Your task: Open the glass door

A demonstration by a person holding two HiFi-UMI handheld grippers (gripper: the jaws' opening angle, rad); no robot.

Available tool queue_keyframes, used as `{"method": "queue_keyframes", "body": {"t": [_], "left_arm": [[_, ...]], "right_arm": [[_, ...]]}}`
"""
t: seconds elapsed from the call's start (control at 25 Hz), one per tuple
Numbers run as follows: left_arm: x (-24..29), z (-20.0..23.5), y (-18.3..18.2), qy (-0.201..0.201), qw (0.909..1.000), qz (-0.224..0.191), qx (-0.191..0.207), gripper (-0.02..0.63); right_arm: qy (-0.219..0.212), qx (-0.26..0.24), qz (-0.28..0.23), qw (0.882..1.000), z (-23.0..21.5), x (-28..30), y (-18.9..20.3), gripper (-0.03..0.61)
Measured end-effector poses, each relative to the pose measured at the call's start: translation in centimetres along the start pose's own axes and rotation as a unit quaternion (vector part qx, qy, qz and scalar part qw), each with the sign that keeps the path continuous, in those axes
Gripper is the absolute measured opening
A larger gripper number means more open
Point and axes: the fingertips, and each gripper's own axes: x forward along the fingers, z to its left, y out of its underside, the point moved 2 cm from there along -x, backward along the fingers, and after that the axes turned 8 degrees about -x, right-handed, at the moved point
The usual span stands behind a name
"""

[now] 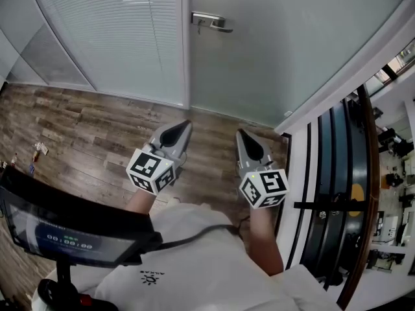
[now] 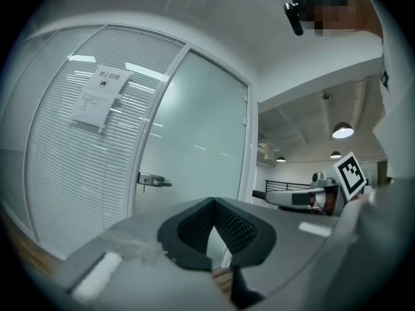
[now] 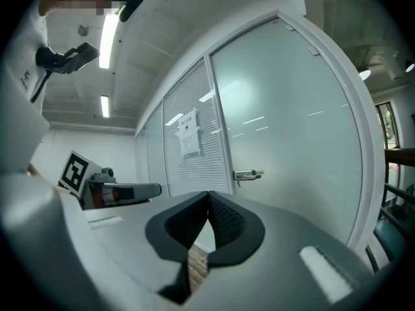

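Left tongs (image 1: 187, 124) closed | right tongs (image 1: 238, 133) closed | glass door (image 1: 292, 50) shut

The person holds both arms forward of the chest, side by side and level. The grey plastic, wedge-nosed left gripper (image 1: 187, 124) aims toward one o'clock in the head view. Its black ribbed pads (image 2: 194, 227) meet at the tips with nothing between them. The matching grey right gripper (image 1: 238, 133) sits near it at three o'clock and aims toward eleven o'clock, so the two noses lean together without touching. Its black pads (image 3: 224, 221) are likewise pressed together and empty. Each gripper carries a white cube with black square markers at its rear: the left cube (image 1: 151, 169) and the right cube (image 1: 264, 188). The bare left forearm (image 1: 139, 201) and right forearm (image 1: 266, 238) run back toward six o'clock.
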Motion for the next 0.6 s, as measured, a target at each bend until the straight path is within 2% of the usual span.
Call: {"method": "queue_keyframes", "body": {"t": [0.36,0.6], "left_arm": [[-0.4,-0.2,0.1,-0.012,0.9999,0.003,-0.008,0.005],[3.1,-2.5,3.1,-0.017,0.9994,0.025,-0.013,0.003]], "right_arm": [[-0.018,0.003,0.015,1.000,-0.1,-0.4,0.8,0.009],[-0.016,0.017,0.023,0.999,-5.1,-1.8,3.1,0.009]]}}
